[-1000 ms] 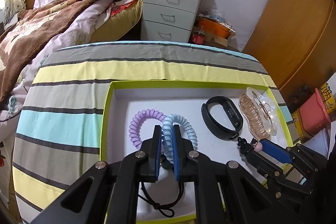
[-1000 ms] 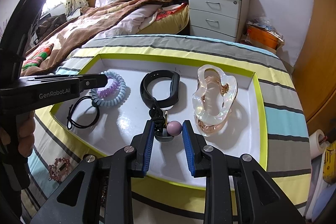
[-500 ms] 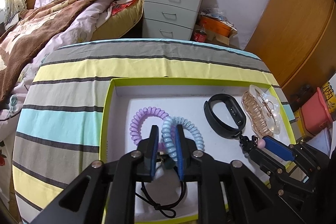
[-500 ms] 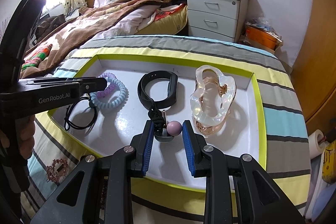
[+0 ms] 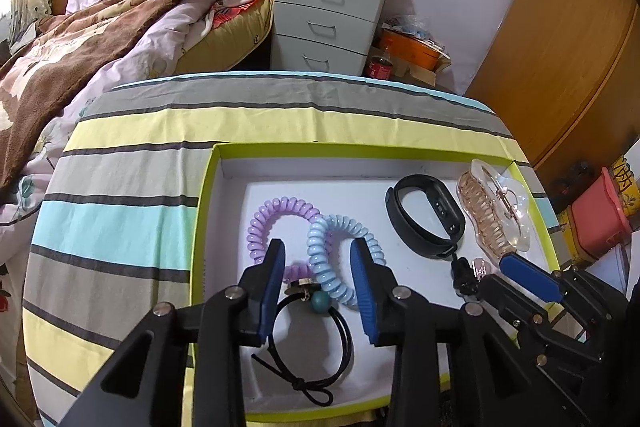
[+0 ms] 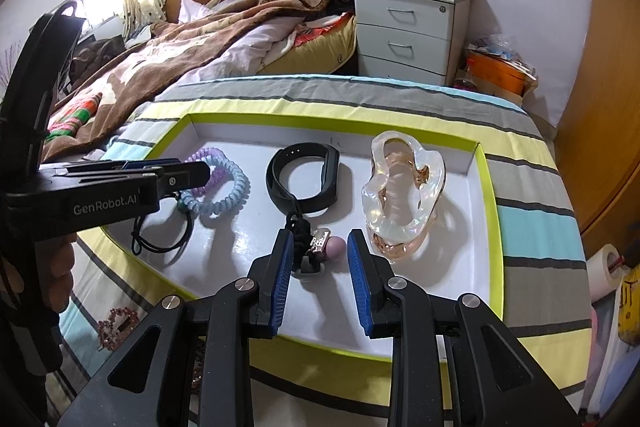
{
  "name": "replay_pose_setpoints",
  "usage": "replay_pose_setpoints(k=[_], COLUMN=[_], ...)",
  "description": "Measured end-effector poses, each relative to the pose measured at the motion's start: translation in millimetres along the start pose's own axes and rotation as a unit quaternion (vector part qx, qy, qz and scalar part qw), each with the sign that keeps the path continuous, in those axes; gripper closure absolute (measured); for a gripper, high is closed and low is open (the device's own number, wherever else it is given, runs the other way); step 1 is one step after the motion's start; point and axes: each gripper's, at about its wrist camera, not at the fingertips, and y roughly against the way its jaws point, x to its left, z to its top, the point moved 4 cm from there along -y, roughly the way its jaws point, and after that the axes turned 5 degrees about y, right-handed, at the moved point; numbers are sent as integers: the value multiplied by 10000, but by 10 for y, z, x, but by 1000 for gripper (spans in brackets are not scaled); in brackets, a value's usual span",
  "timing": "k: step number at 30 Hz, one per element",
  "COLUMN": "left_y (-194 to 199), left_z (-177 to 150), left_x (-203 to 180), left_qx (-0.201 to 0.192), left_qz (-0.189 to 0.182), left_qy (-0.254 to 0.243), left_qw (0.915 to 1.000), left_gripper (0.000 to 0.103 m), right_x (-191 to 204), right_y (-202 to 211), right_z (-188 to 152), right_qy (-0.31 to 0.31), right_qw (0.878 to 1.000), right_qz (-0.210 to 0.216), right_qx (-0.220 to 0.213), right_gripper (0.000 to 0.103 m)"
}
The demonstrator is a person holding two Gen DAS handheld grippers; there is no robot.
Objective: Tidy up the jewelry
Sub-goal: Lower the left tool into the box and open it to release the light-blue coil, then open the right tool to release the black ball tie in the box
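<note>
A white tray with a lime rim (image 5: 208, 195) (image 6: 490, 187) lies on the striped cloth. In it are a purple coil tie (image 5: 268, 213), a blue coil tie (image 5: 328, 267) (image 6: 234, 187), a black elastic with a teal bead (image 5: 322, 301), a black wristband (image 5: 424, 215) (image 6: 304, 179), a clear-and-amber hair claw (image 5: 494, 211) (image 6: 404, 195) and a black charm with a pink bead (image 6: 336, 247). My left gripper (image 5: 318, 281) is open over the coil ties and bead, holding nothing. My right gripper (image 6: 316, 267) is open around the charm.
A pink rhinestone clip (image 6: 116, 323) lies on the cloth outside the tray's left front. Beyond the table are a bed with a brown blanket (image 5: 100, 27), a grey drawer unit (image 5: 328, 23) and wooden wardrobe doors (image 5: 560, 47).
My left gripper's jaws, shut about the blue coil tie a second ago, have opened wide and released it. The right gripper has stayed open around the charm.
</note>
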Motion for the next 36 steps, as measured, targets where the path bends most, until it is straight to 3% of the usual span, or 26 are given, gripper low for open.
replay_pose_setpoints(k=[11,21,36], left_y=[196,580,1050], left_z=[-54,-193,-615], left_x=[-20,-62,10], left_qx=[-126,-525,-856], left_qz=[40,180,282], left_qy=[2,-107,-91], left_qw=[9999,9984,9959], left_gripper=[64,63,60], right_x=[11,78,282], right_y=[175,476,827], right_z=[-10,-58,-284], right_qy=[-105,-155,-116], right_qw=[9998,9987,9971], right_qz=[-38,-119,-164], right_qx=[-169,-472,-737], right_gripper=[72,72,71])
